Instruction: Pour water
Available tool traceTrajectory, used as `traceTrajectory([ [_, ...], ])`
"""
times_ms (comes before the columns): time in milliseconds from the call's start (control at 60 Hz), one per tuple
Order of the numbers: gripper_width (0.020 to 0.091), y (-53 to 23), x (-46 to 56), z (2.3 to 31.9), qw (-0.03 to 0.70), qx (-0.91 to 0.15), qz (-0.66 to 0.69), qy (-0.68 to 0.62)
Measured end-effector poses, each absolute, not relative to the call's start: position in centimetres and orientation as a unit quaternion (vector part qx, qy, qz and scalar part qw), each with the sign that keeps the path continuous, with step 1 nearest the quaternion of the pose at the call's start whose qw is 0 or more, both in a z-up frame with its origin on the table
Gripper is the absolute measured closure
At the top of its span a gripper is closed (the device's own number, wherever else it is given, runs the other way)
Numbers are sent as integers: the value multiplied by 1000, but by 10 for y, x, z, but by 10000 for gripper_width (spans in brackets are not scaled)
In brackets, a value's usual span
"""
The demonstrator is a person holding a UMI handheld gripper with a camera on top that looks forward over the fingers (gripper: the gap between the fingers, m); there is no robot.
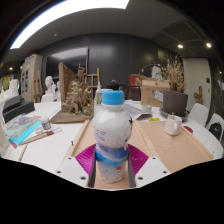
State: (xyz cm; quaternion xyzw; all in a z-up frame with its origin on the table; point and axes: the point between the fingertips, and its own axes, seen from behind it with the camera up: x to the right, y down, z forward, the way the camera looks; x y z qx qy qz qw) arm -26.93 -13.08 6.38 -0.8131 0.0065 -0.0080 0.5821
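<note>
A white plastic bottle [112, 135] with a blue cap and a blue-and-pink label stands upright between my fingers. My gripper [112, 160] is shut on the bottle, with the magenta pads [85, 157] pressing on its lower body from both sides. The bottle looks lifted off the wooden board [170, 145] that lies beyond it, though its base is hidden between the fingers. A small white cup [173, 126] sits on the board to the right, ahead of the fingers.
A white table [45, 150] carries the board, with books [25, 130] at the left and wooden models [75, 100] further back. A dark pot with dried twigs [176, 98] and boxes stand at the back right.
</note>
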Motion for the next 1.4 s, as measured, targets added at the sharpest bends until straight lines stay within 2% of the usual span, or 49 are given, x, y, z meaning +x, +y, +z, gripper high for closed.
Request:
traceTrajectory([
  [50, 706, -132, -269, 63, 582, -813, -5, 7],
  [117, 753, -133, -271, 63, 577, -817, -3, -1],
  [283, 755, -133, -275, 74, 569, -822, 13, -12],
  [383, 756, -126, -273, 102, 577, -815, 52, 7],
  [550, 757, -93, -250, 168, 585, -785, 181, 99],
  [667, 758, -62, -223, 210, 563, -741, 310, 192],
  [767, 760, -31, -191, 224, 516, -696, 411, 283],
  [833, 762, -12, -167, 226, 478, -660, 466, 346],
  [933, 760, 16, -133, 215, 417, -598, 534, 428],
  [1117, 759, 49, -94, 180, 303, -484, 618, 540],
  [1250, 760, 56, -79, 164, 260, -441, 641, 572],
  [1400, 760, 59, -78, 154, 244, -446, 643, 573],
])
